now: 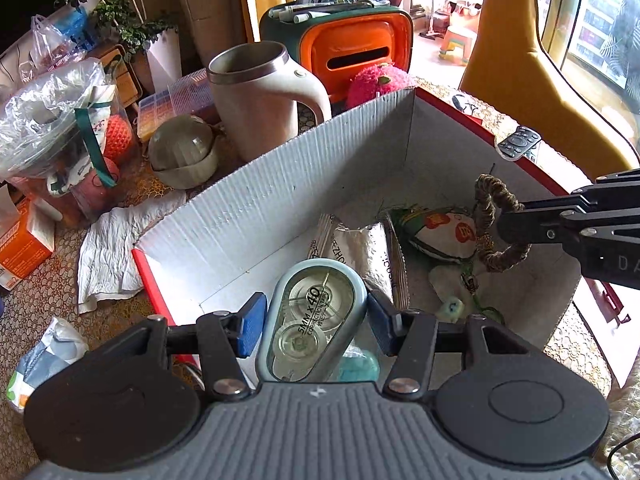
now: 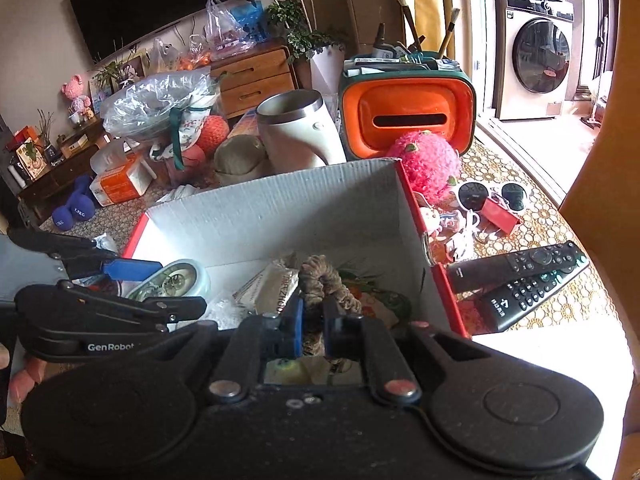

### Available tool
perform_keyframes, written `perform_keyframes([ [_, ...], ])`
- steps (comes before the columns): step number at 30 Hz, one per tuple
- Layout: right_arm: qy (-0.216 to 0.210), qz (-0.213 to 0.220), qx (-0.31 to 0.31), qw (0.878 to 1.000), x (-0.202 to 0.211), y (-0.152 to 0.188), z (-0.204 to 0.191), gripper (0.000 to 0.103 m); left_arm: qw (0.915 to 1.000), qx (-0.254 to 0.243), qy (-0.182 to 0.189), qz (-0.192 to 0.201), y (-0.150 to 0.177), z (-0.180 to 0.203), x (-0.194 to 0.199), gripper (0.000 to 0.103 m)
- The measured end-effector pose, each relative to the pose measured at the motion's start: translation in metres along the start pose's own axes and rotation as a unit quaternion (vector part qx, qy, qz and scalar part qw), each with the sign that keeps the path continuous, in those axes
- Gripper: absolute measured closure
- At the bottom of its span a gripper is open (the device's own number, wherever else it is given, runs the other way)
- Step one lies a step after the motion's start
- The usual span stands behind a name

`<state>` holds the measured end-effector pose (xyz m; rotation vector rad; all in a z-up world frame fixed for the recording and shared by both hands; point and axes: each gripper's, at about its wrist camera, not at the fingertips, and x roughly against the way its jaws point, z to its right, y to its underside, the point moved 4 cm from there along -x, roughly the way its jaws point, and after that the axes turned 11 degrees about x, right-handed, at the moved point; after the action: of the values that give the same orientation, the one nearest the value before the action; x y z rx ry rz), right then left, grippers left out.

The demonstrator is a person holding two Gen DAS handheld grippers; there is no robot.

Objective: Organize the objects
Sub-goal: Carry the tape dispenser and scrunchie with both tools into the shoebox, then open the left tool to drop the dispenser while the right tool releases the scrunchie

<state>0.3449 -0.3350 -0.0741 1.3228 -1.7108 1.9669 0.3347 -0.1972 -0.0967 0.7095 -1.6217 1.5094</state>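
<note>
My left gripper is shut on a pale blue correction tape dispenser, its blue pads on either side. It hangs over the near corner of an open cardboard box, white inside and red outside. From the right, my right gripper reaches into the box, shut on a brown rope ring. In the right wrist view the rope ring sits pinched in my right gripper, above a silver foil packet and a printed cloth pouch in the box. The left gripper with the tape shows at left.
Behind the box stand a beige mug, an orange and green organiser and a pink plush. Two remotes and sunglasses lie right of it. Crumpled white paper and a plastic bag lie left.
</note>
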Motion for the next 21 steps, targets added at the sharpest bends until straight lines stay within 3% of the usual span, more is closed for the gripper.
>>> perform_keyframes([
  [9, -0.027, -0.025, -0.001, 0.999, -0.026, 0.012, -0.001, 0.094, 0.9992, -0.001, -0.037, -0.017, -0.009, -0.001, -0.035, 0.049],
  [21, -0.028, -0.039, 0.001, 0.999, -0.030, 0.020, -0.003, 0.077, 0.9977, 0.002, -0.042, -0.053, -0.010, -0.003, -0.061, 0.049],
])
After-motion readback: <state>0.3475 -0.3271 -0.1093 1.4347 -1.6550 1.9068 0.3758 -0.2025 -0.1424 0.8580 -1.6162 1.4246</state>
